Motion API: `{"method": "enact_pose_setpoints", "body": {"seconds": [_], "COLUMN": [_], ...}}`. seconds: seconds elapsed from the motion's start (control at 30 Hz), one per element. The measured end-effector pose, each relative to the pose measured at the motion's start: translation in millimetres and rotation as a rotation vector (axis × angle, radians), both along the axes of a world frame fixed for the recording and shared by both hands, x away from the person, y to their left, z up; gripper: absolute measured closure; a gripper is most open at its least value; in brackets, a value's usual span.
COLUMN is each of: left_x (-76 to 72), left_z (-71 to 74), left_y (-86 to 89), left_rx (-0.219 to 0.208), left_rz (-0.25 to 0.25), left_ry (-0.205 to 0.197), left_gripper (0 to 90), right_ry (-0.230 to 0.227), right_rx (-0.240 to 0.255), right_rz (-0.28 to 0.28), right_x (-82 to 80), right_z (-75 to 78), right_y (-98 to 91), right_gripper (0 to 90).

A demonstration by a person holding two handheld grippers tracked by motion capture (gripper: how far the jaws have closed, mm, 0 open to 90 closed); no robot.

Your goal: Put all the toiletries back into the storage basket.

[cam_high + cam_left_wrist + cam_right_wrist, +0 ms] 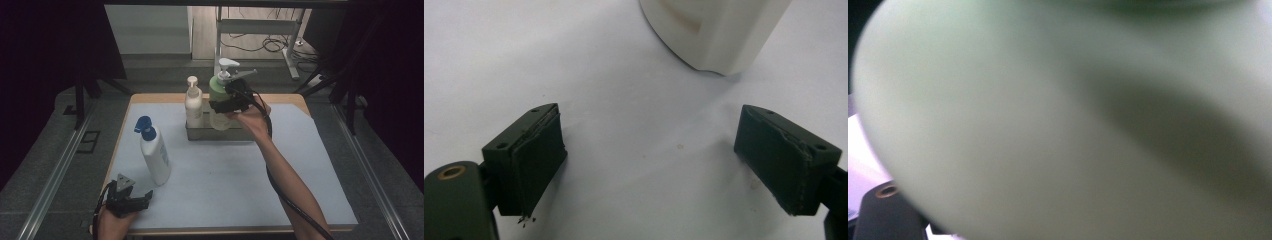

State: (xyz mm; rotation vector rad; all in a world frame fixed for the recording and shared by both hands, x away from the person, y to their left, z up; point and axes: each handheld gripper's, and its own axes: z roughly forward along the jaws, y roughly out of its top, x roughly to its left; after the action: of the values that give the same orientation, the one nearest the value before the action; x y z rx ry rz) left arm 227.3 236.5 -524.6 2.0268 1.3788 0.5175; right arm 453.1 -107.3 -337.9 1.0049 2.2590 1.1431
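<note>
Right tongs (223, 104) clamped on green pump bottle (218, 95), upright in metal tray (200, 132) at desk's 12 o'clock, beside cream bottle (193, 105); likely seating it. Left tongs (649, 160) released, parked at 7 o'clock near blue-capped bottle (154, 152), ready.

No readable text on any of the bottles

The white bottle with the blue pump (154, 150), the small white pump bottle (193, 102) and the pale green pump bottle (218, 97) show no letters, brand or numbers that can be made out from the high view; their faces are too small and dim to tell. In the left gripper view the white bottle's (716, 30) close side is bare, with only a faint raised edge. In the right gripper view the green bottle's (1048, 125) wall is a plain blur. The white table cover (225, 180) bears no marks.
</note>
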Motion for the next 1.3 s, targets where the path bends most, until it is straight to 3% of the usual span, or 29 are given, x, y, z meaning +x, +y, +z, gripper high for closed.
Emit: {"method": "enact_pose_setpoints", "body": {"seconds": [0.7,1.3], "left_x": [0.0,0.0], "left_z": [0.0,0.0], "left_y": [0.0,0.0], "left_rx": [0.000,0.000], "left_rz": [0.000,0.000], "left_ry": [0.000,0.000], "left_gripper": [12.3,12.3], "right_ry": [-0.017,0.027], "right_rx": [-0.023,-0.036], "right_rz": [-0.040,-0.030], "right_x": [24.3,26.9], "right_z": [-19.8,-40.4], "right_y": [9.9,12.9], "right_gripper": [12.3,12.4]}}
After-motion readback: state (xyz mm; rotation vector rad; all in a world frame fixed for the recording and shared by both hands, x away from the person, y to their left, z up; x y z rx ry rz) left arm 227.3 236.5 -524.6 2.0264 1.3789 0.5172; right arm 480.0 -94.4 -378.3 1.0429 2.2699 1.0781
